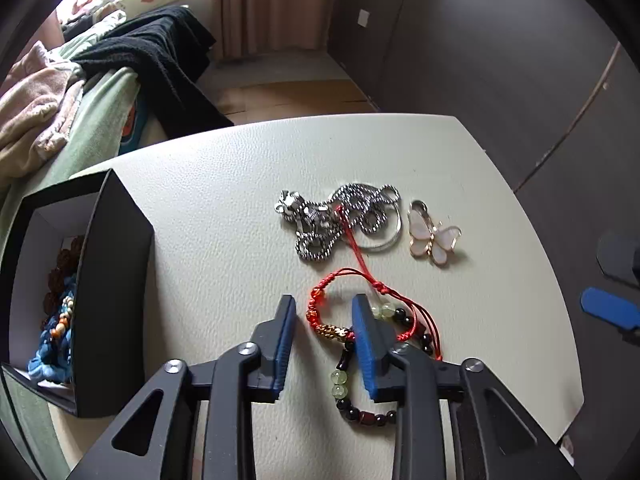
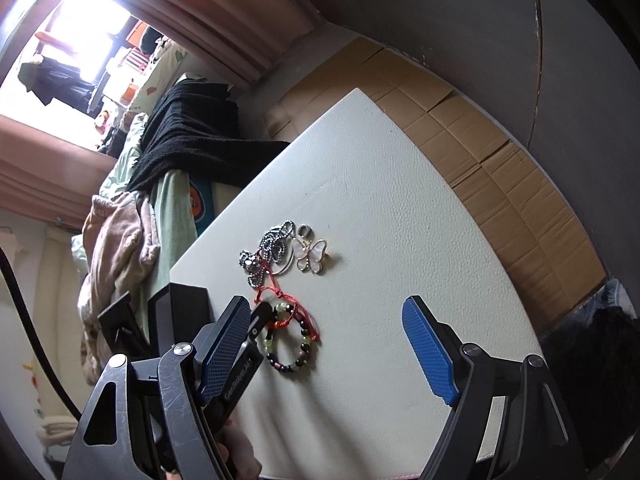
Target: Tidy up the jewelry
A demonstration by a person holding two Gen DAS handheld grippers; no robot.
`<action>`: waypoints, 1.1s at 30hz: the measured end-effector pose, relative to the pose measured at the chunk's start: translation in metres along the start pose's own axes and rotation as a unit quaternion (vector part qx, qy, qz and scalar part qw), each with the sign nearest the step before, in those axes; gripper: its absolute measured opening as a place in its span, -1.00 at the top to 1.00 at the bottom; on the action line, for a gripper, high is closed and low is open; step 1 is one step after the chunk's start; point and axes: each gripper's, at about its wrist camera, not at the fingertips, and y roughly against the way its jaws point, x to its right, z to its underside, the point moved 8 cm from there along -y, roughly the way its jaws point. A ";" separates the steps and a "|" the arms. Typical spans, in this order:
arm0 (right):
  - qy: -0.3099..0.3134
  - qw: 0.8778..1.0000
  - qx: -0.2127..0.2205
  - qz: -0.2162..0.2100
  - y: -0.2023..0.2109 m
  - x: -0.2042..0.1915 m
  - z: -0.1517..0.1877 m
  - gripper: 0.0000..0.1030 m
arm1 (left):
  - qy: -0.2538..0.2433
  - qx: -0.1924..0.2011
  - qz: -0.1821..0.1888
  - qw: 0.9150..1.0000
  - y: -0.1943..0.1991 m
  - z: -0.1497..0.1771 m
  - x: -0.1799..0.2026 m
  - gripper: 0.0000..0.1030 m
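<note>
On the white table (image 1: 224, 200) lie a red cord bracelet (image 1: 320, 308) with a gold bead and a bracelet of dark and pale green beads (image 1: 344, 384), overlapping. My left gripper (image 1: 324, 308) is down over them, jaws narrow but open: the red cord sits in the gap, the left pad is clear of it, and the right finger (image 1: 366, 340) covers part of the beads. Farther off lie a silver chain necklace (image 1: 340, 220) and a butterfly pendant (image 1: 434, 238). My right gripper (image 2: 326, 306) hovers wide open and holds nothing, above the table right of the bead bracelet (image 2: 296, 344).
A black box (image 1: 112, 280) stands open at the table's left edge, with blue and brown beaded pieces (image 1: 60, 320) inside. Beyond it is a bed piled with clothes (image 1: 40, 112). Flattened cardboard (image 2: 500, 152) covers the floor past the table's far edge, by a dark wall.
</note>
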 end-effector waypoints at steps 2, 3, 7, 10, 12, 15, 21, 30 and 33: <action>0.000 1.000 0.001 0.002 0.001 0.000 0.001 -0.55 | -0.001 -0.007 -0.003 1.000 0.000 0.003 -0.003 0.87; 0.000 1.000 0.001 0.003 0.001 0.000 0.001 -0.55 | 0.004 -0.009 0.009 1.000 0.001 0.005 -0.004 0.87; 0.003 1.000 0.000 0.003 0.000 -0.002 0.004 -0.55 | 0.024 -0.006 0.045 0.999 0.009 0.006 -0.007 0.87; 0.009 1.000 -0.004 0.004 -0.003 -0.007 0.008 -0.55 | 0.036 0.009 0.075 0.997 0.026 0.003 -0.009 0.87; 0.013 1.000 -0.006 0.006 -0.006 -0.009 0.011 -0.55 | 0.042 0.023 0.083 0.995 0.039 0.000 -0.013 0.87; 0.021 1.000 -0.009 0.010 -0.010 -0.013 0.015 -0.55 | 0.059 0.038 0.106 0.992 0.056 -0.003 -0.018 0.87; 0.047 0.998 -0.028 0.022 -0.024 -0.022 0.029 -0.25 | 0.069 0.078 0.119 0.987 0.087 -0.013 -0.031 0.87; 0.102 0.990 -0.068 0.075 -0.065 -0.034 0.049 0.38 | 0.088 0.108 0.123 0.983 0.112 -0.017 -0.060 0.87; 0.118 0.985 -0.072 0.099 -0.072 -0.036 0.055 0.45 | 0.096 0.116 0.121 0.981 0.120 -0.016 -0.071 0.87</action>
